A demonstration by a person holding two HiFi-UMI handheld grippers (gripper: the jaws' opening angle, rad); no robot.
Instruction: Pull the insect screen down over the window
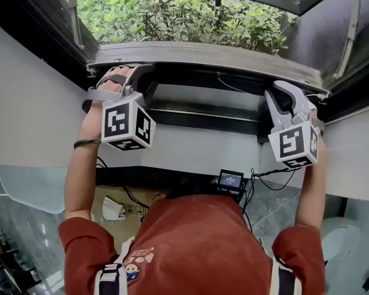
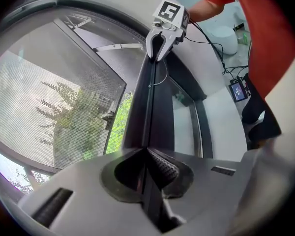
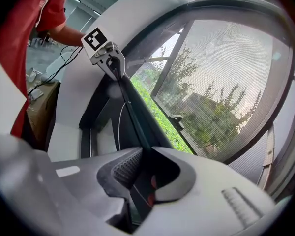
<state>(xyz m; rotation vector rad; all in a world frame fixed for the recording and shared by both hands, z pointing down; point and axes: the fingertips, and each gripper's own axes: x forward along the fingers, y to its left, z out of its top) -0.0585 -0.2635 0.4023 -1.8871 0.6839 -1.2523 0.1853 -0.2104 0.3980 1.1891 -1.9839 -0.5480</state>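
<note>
Window with a dark metal frame (image 1: 31,39) opens onto green bushes (image 1: 184,17), with a plain white wall (image 1: 197,149) below it. In both gripper views the fine grey mesh insect screen (image 2: 54,112) (image 3: 226,82) spreads on the outdoor side of its long dark pull bar (image 2: 148,107) (image 3: 132,114), and trees and a building show through the weave. How far down the window the screen reaches cannot be judged. A person in a red shirt (image 1: 197,244) stands at the window with both arms raised. The left gripper (image 2: 150,154) (image 1: 134,74) is pinched on one end of the bar, ribbed pads pressed against it. The right gripper (image 3: 142,156) (image 1: 280,92) is clamped on the same bar, well apart from the left one. Lower down sit a brown cardboard box (image 1: 120,204) and a small black device with a lit display (image 1: 231,180), cables trailing from it
</note>
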